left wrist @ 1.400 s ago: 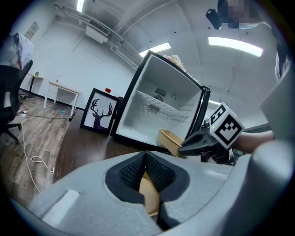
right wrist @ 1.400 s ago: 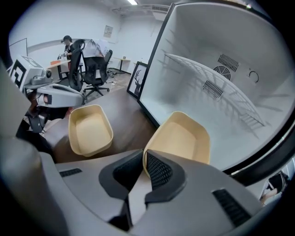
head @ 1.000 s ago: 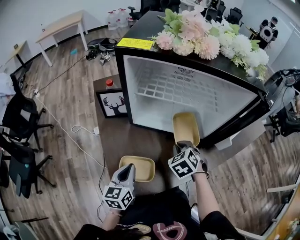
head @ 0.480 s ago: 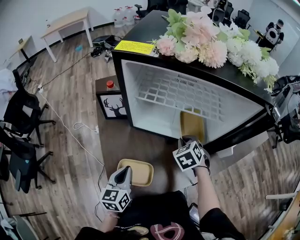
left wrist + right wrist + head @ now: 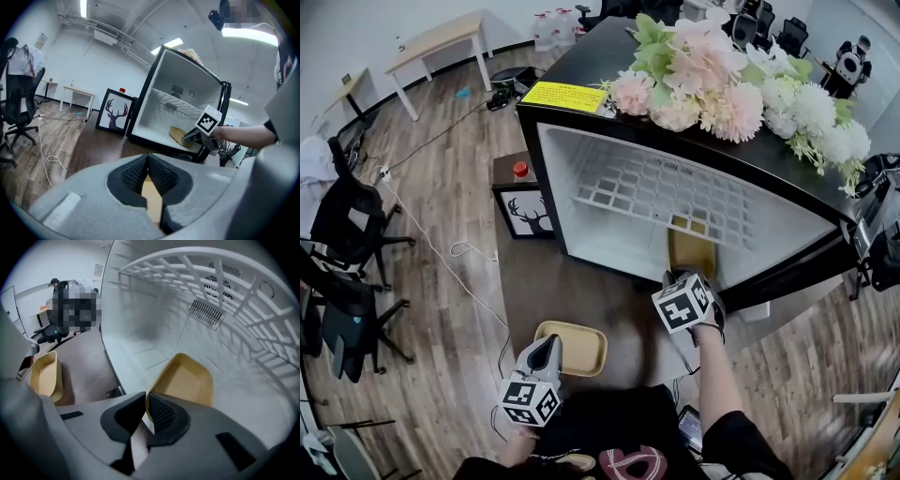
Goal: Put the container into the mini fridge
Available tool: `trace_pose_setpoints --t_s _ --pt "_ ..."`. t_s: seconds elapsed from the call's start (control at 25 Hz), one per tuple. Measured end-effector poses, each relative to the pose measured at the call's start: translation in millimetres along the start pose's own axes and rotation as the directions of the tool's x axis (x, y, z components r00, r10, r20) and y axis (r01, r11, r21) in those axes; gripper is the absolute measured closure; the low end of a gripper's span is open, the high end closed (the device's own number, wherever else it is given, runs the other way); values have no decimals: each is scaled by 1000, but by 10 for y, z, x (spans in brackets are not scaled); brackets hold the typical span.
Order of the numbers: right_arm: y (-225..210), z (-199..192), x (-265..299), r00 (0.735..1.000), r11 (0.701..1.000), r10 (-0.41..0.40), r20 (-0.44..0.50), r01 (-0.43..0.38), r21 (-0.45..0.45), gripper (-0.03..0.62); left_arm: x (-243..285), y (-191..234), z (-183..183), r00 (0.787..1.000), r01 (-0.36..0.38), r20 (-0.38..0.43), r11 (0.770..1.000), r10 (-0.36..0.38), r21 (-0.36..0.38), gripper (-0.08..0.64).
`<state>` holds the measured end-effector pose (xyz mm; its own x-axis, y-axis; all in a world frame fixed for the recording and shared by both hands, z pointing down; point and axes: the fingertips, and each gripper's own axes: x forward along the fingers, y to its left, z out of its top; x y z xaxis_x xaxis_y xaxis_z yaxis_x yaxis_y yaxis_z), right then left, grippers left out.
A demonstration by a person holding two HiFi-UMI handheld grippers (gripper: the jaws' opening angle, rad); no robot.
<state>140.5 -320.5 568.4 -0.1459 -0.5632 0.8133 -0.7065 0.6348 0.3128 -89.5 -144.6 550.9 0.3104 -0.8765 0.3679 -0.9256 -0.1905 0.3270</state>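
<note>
Container rim pinched by right tongs, inside fridge

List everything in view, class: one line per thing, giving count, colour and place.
mini fridge: one, black outside, white inside, open, centre
wire shelf: one, white, inside the fridge
held container: one, yellow, inside the fridge under the shelf
spare container: one, yellow, on the brown surface before the fridge
flowers: one bunch, pink and white, on the fridge top
deer picture: one, black frame, left of the fridge
chairs: two, black, far left
left gripper: one, grey, shut, by the spare container
right gripper: one, grey, shut on the held container's rim
</note>
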Motion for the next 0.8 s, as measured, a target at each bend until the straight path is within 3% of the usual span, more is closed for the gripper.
trace_pose_setpoints --t_s 0.64,0.8 --pt "-177 51 78 1000 995 16 21 -18 103 549 29 32 8 1000 -6 -8 1000 6 -3 551" --pt "-134 83 59 998 993 41 42 -46 112 448 15 47 9 1000 -7 -1 1000 7 -10 551"
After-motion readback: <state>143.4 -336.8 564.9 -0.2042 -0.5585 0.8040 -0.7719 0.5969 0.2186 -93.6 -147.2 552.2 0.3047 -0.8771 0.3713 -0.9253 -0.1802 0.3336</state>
